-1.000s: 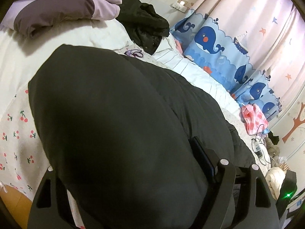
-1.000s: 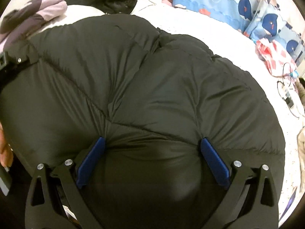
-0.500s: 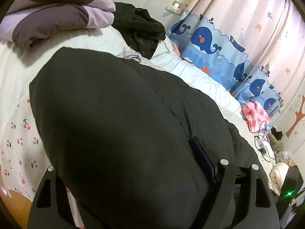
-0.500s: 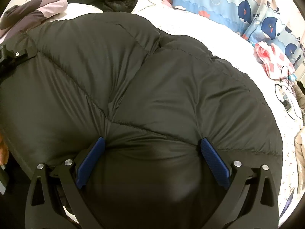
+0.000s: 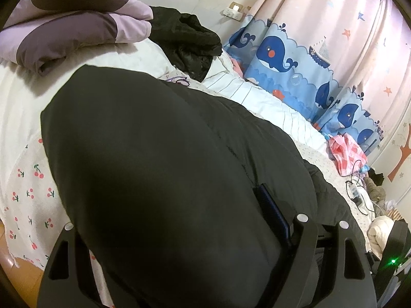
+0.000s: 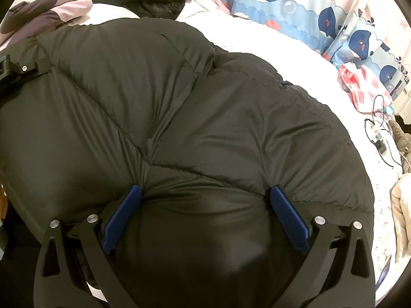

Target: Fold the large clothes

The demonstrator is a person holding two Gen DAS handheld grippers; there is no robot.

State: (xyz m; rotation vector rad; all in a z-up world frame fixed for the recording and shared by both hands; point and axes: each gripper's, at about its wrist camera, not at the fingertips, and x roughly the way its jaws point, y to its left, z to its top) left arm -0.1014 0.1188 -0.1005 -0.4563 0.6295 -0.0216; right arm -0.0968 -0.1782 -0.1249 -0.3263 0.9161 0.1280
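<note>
A big black puffy down jacket [image 6: 205,118] lies folded on the bed and fills both views; it also shows in the left wrist view [image 5: 159,166]. My right gripper [image 6: 205,205] is wide open, its blue pads [image 6: 289,218] pressed into the jacket's near bulge, which swells between them. My left gripper [image 5: 174,220] is also spread wide around the jacket's thick edge; only its right blue pad [image 5: 272,213] shows, the left finger is hidden behind the fabric. The left gripper's body [image 6: 15,69] shows at the right wrist view's left edge.
A folded purple-and-dark quilt [image 5: 72,23] and a crumpled black garment [image 5: 190,43] lie at the bed's far end. A pink-and-white cloth [image 5: 344,154] and a charger with cables [image 6: 380,141] lie at the right edge. A whale-print curtain [image 5: 295,59] hangs beyond. The cherry-print sheet [image 5: 28,187] ends at left.
Both grippers keep their spread on the jacket. The views have shifted slightly, the left camera tilting so the quilt and curtain sit a little lower; the jacket's shape is much the same.
</note>
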